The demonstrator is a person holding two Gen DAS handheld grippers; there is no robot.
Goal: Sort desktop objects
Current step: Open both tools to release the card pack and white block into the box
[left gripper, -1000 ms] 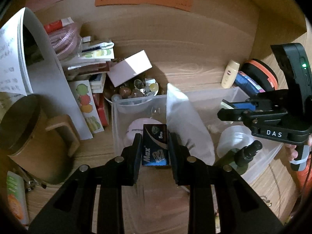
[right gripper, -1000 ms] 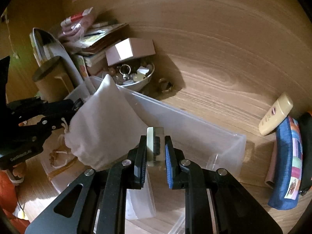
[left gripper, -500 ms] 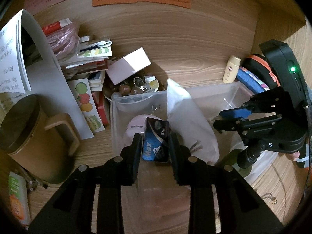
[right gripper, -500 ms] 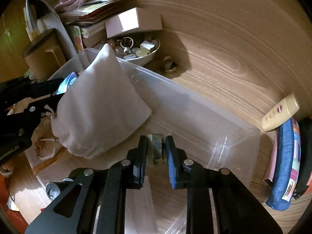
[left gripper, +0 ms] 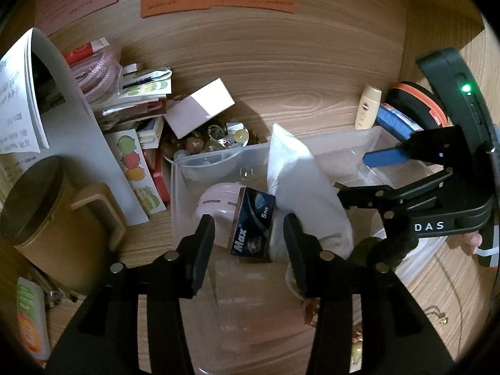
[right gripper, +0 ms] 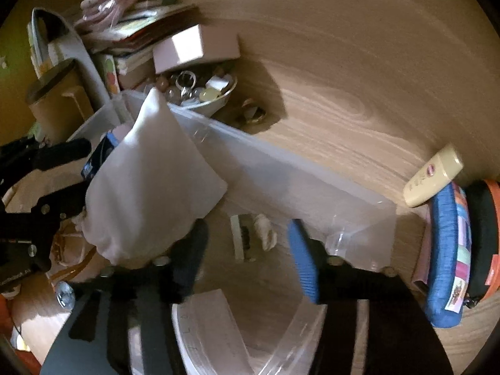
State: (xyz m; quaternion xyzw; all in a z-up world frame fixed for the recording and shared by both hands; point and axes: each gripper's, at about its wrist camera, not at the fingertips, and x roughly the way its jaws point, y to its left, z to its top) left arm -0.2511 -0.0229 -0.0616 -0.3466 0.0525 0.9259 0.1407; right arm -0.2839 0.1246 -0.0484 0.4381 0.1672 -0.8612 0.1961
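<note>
A clear plastic bin (left gripper: 368, 137) (right gripper: 312, 181) stands on the wooden desk. My left gripper (left gripper: 248, 237) is open over its left end. A small dark blue "Max" box (left gripper: 253, 222) lies free between the fingers, leaning on a white cloth pouch (left gripper: 300, 187) (right gripper: 150, 181) and a white round case (left gripper: 215, 206). My right gripper (right gripper: 247, 243) is open over the bin's right end, and it also shows in the left wrist view (left gripper: 375, 175). A small pale clear block (right gripper: 243, 240) lies on the bin floor between its fingers.
A bowl of beads and rings (left gripper: 212, 140) (right gripper: 200, 90) and a white box (left gripper: 200, 109) sit behind the bin. Books and papers (left gripper: 137, 100) are stacked at left, with a brown mug (left gripper: 47, 212). A cream tube (left gripper: 368, 106) (right gripper: 434, 178) and blue pouch (right gripper: 450, 256) lie at right.
Both grippers have opened. The left let go of the blue Max box, which dropped into the bin. The right let go of the small pale block, now on the bin floor.
</note>
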